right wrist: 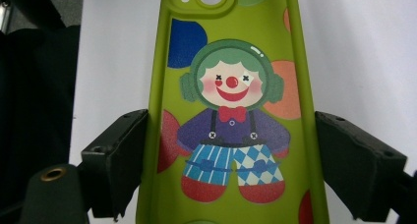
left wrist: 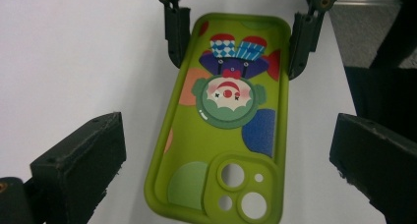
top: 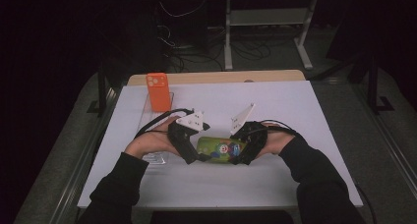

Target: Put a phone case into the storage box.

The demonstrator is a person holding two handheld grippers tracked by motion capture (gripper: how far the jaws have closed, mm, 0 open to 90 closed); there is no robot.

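Green phone case (top: pixel 221 149) with a clown printed on it lies flat on the white worktop (top: pixel 275 106), lengthwise between the two grippers, in front of the person. In the high view the left gripper (top: pixel 202 157) comes in from the left at the case's camera-cutout end and the right gripper (top: pixel 235 160) from the right at the other end, each held in a hand with a dark sleeve. In the left gripper view its own two black fingers (left wrist: pixel 78 170) stand wide apart, well clear of the case's long edges on both sides, so this gripper is open and holds nothing. Farther off in that view the right gripper's fingers sit at the far end of the case, one just beside each long edge. In the right gripper view the left finger (right wrist: pixel 120 155) meets the case's edge while a narrow strip of white shows between the other finger and the opposite edge; whether they actually press on the case cannot be told. An orange phone (top: pixel 158 91) stands upright in a clear holder (top: pixel 147 117) at the far left of the worktop, well apart from the case.
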